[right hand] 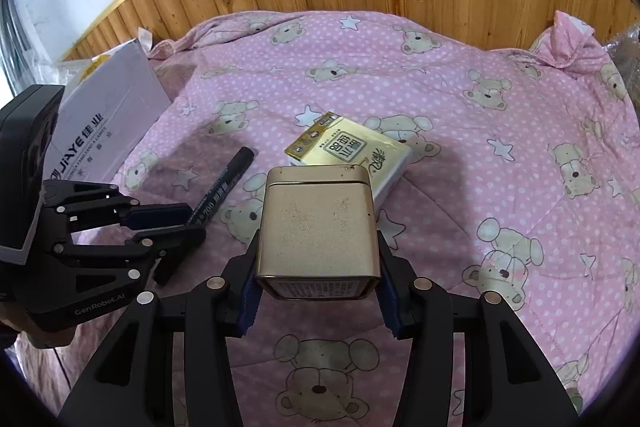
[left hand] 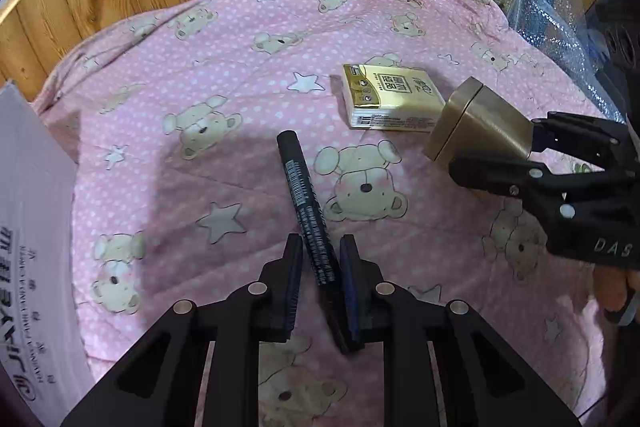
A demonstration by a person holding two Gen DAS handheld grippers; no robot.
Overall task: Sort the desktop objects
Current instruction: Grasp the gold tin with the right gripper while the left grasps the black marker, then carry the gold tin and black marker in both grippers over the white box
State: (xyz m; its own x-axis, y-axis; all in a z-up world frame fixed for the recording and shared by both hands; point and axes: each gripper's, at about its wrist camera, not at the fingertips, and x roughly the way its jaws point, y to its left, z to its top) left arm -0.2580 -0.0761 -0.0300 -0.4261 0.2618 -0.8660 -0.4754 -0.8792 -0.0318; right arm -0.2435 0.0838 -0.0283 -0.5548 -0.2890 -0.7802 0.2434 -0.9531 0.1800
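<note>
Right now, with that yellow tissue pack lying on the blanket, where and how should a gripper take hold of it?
Take the tissue pack across its two long side faces, coming from above. It lies flat and free on the blanket, so those thin sides are likely the only opposing faces open to the fingers. Both grippers look occupied: the left around the marker, the right on the tin.

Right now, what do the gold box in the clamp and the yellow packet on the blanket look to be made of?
The gold tin looks like thin metal: brushed matte sheen, a seamed lid, small scuffs. The tissue packet seems wrapped in glossy plastic film, judging by its soft, rounded corners and its shine. The contents are probably paper.
</note>
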